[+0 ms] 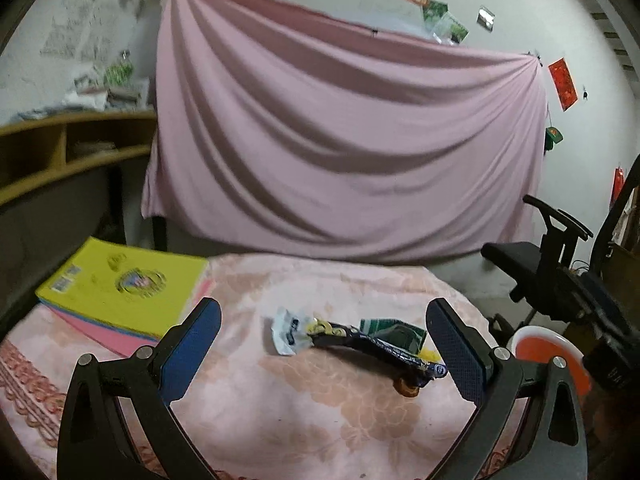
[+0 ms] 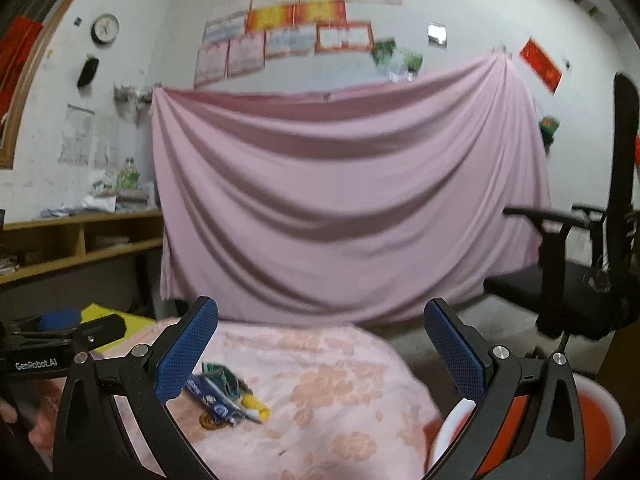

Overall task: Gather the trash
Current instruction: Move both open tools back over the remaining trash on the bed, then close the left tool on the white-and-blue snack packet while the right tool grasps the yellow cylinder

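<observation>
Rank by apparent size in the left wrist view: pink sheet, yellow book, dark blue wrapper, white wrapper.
1. Pink sheet
2. Yellow book
3. Dark blue wrapper
4. White wrapper
The book's nearness may exaggerate it.

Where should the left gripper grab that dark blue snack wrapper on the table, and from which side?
Grip the dark blue snack wrapper at its narrow, twisted middle, coming from above with the left gripper open across its width. It lies long and flat on the tablecloth, so its ends, crowded by other scraps, are probably poorer holds.

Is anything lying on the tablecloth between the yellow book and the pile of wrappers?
No. In the left wrist view only bare floral tablecloth lies between the yellow book and the wrappers.
</observation>
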Available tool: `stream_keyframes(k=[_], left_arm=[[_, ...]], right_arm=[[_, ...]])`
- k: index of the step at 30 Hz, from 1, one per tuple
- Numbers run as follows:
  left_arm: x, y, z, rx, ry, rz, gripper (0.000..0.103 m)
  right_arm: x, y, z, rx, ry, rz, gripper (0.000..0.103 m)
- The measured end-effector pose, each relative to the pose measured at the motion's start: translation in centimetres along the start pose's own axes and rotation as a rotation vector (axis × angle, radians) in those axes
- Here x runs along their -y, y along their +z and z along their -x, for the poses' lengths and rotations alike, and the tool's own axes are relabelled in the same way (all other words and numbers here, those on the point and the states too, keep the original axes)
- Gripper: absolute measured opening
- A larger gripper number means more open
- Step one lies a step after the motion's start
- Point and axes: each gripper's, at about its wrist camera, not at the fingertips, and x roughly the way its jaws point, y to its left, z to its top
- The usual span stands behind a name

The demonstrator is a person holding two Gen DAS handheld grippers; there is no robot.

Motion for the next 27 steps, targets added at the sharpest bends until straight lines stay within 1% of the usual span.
stream_keyframes(k=[3, 4, 5, 6, 7, 8, 9, 10, 11, 12, 13, 14, 16, 18, 19, 23, 26, 27], left_arm=[[0.2, -0.1, -1.5, -0.07, -0.029, 0.03, 0.097], [0.3, -0.1, -2.1, -0.095, -0.044, 0.041, 0.094], [0.4, -0.2, -2.6, -0.122, -0.063, 0.053, 0.087], [0.6, -0.3, -3.2, -0.148, -0.083, 0.067, 0.082], [0.8, -0.2, -3.6, -0.174, -0.096, 0.081, 0.072], [0.8, -0.2, -4.1, -0.195, -0.106, 0.094, 0.067], [0.9, -0.2, -4.5, -0.218, -0.117, 0.108, 0.066], [1.0, -0.4, -4.9, -0.24, -0.128, 0.13, 0.063], [1.0, -0.6, -5.4, -0.263, -0.142, 0.166, 0.057], [0.9, -0.6, -5.7, -0.275, -0.152, 0.186, 0.054], [0.8, -0.8, -6.2, -0.299, -0.167, 0.215, 0.046], [0.8, -0.9, -6.5, -0.316, -0.172, 0.228, 0.035], [0.6, -1.1, -7.1, -0.352, -0.178, 0.245, 0.023], [0.5, -1.1, -7.3, -0.358, -0.192, 0.259, 0.019], [0.4, -1.1, -7.3, -0.356, -0.197, 0.263, 0.013], [-0.1, -0.8, -6.9, -0.354, -0.209, 0.276, 0.008], [-0.8, -0.6, -6.4, -0.362, -0.205, 0.283, 0.007], [-0.7, -0.5, -6.0, -0.361, -0.201, 0.281, 0.007]], right_arm=[[0.8, -0.4, -1.6, -0.098, 0.022, -0.04, 0.103], [1.2, -0.6, -2.2, -0.132, 0.031, -0.06, 0.103], [1.5, -0.7, -2.6, -0.157, 0.039, -0.074, 0.103], [1.7, -0.9, -3.1, -0.192, 0.052, -0.088, 0.098], [1.8, -1.2, -4.0, -0.239, 0.067, -0.098, 0.092], [1.9, -1.5, -4.8, -0.285, 0.081, -0.104, 0.087], [1.8, -1.8, -5.5, -0.323, 0.096, -0.107, 0.079], [1.7, -2.0, -5.8, -0.347, 0.108, -0.108, 0.077], [1.6, -2.2, -6.2, -0.373, 0.118, -0.106, 0.076], [1.5, -2.4, -6.6, -0.399, 0.128, -0.103, 0.072], [1.4, -2.7, -7.1, -0.43, 0.15, -0.1, 0.068], [1.2, -2.8, -7.3, -0.446, 0.162, -0.099, 0.066], [1.0, -3.1, -7.7, -0.482, 0.189, -0.097, 0.059], [0.8, -3.2, -7.9, -0.501, 0.209, -0.095, 0.058], [0.7, -3.3, -7.9, -0.512, 0.22, -0.093, 0.057], [-0.2, -3.7, -8.3, -0.56, 0.256, -0.063, 0.051], [-1.0, -3.8, -9.0, -0.598, 0.275, -0.027, 0.048], [-1.3, -4.0, -9.3, -0.615, 0.285, -0.014, 0.045]])
